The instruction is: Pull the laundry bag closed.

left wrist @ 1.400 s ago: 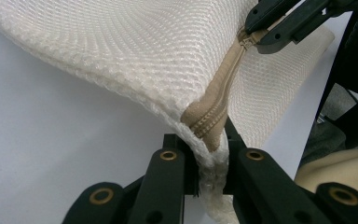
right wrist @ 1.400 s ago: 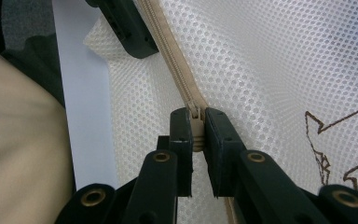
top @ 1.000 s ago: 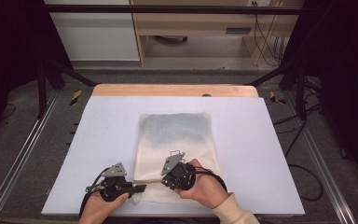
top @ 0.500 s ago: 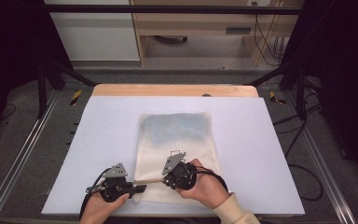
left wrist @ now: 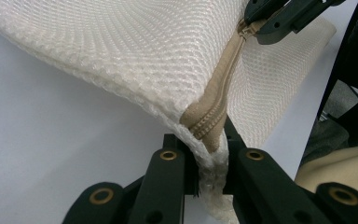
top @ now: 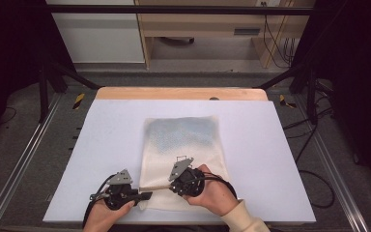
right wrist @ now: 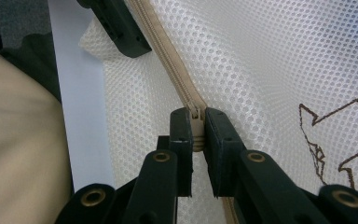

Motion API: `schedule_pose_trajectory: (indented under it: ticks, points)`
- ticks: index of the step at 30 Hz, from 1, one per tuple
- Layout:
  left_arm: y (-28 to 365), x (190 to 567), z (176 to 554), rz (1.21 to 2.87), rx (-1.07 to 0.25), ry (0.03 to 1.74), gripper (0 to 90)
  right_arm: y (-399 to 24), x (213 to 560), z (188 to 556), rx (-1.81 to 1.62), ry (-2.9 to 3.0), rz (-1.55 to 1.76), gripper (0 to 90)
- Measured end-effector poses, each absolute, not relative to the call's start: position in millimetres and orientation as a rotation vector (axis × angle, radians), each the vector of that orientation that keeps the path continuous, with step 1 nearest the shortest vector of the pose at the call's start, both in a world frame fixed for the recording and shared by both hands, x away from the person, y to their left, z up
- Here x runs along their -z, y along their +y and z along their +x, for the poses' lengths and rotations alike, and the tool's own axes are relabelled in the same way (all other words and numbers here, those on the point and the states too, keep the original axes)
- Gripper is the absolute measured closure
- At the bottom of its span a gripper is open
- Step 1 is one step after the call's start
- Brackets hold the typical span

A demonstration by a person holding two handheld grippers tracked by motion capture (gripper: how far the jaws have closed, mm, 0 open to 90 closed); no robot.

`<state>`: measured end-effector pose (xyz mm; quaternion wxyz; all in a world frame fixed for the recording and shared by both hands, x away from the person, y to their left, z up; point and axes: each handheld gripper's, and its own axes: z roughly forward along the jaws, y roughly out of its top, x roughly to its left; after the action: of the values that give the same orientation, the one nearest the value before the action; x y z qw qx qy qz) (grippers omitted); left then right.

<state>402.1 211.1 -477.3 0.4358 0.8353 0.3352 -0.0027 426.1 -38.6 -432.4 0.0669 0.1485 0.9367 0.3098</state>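
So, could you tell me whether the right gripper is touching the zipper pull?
Touching: the right gripper view shows the right gripper pinching the zipper pull between both jaws.

Black hand-held gripper [top: 145,195] with brass rivets, grey plate; beige sleeve [top: 244,220].

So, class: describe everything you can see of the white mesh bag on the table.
The cream-white mesh laundry bag lies flat on the pale table, something bluish showing through its far half. A tan zipper runs along its near edge, beside a small brown line drawing. The left gripper pinches the bag's corner at the zipper's end; the right gripper clamps the zipper pull.
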Motion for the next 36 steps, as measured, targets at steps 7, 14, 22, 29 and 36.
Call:
schedule_pose_trajectory:
  ticks: [7,14,22,29,36]
  points:
    - [210.0,476.9,400.8,2.083,-0.01,0.835,83.7,-39.2,433.5,426.7,-0.937,2.828,0.444,82.0]
    - [210.2,477.3,401.1,2.086,-0.005,0.836,83.8,-39.0,435.1,426.5,-0.94,2.835,0.424,82.0]
    - [210.3,477.0,401.2,2.082,-0.008,0.837,83.7,-39.9,433.9,425.8,-0.938,2.832,0.433,82.0]
    - [210.4,476.8,400.7,2.077,-0.006,0.838,83.7,-39.9,434.1,425.9,-0.941,2.829,0.436,82.0]
    - [210.5,476.6,401.1,2.075,-0.009,0.832,83.7,-41.2,433.3,426.4,-0.937,2.828,0.431,82.0]
